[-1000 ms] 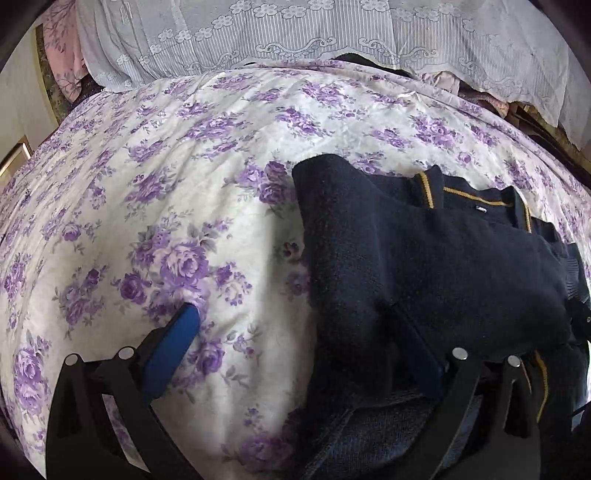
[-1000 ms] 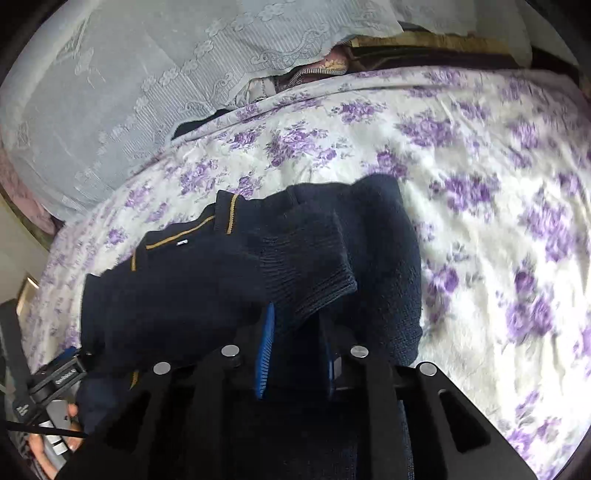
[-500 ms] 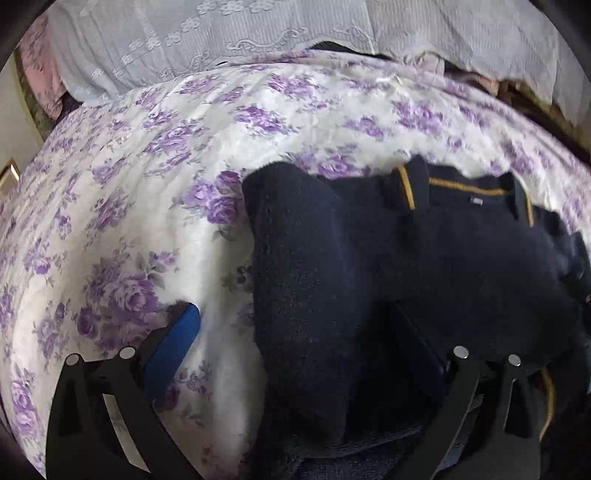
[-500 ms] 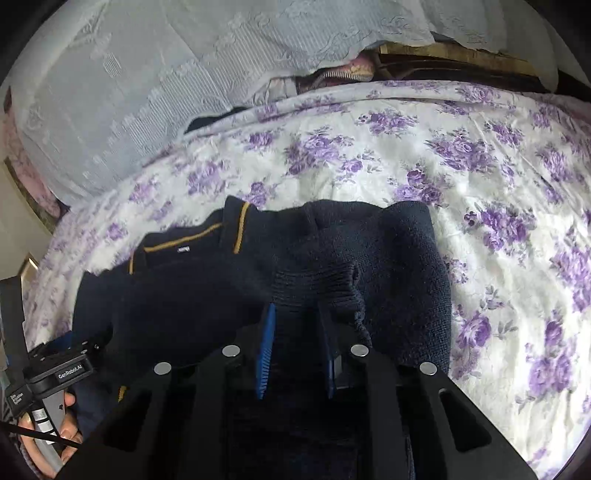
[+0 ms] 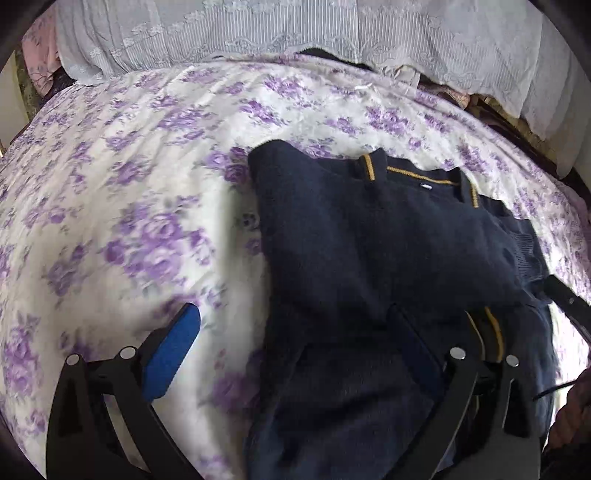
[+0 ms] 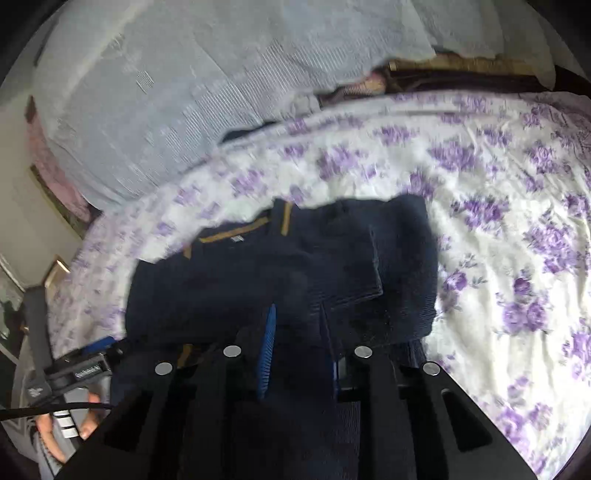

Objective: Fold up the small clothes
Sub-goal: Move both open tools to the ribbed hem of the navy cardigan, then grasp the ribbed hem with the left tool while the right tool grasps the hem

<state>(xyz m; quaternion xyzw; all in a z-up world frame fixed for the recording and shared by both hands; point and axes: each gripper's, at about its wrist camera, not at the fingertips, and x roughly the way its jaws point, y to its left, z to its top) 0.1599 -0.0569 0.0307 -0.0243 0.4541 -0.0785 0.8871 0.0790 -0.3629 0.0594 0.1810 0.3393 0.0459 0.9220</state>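
Observation:
A small navy knit sweater (image 5: 354, 236) with yellow collar trim lies on the floral bedsheet, its sleeves folded in over the body. It also shows in the right wrist view (image 6: 258, 273). My left gripper (image 5: 291, 325) is open, one blue pad (image 5: 173, 343) over the sheet and the other over the sweater's lower part. My right gripper (image 6: 295, 317) is shut on the sweater's ribbed sleeve cuff (image 6: 343, 273), holding it over the sweater's body.
The white and purple floral bedsheet (image 5: 129, 192) spreads wide to the left and far side. A grey lace-trimmed cover (image 5: 258, 33) lies over piled things along the back. The left gripper and hand show in the right wrist view (image 6: 77, 373).
My right gripper has carried the sleeve cuff further over the sweater's body. My left gripper has pulled back a little, staying open.

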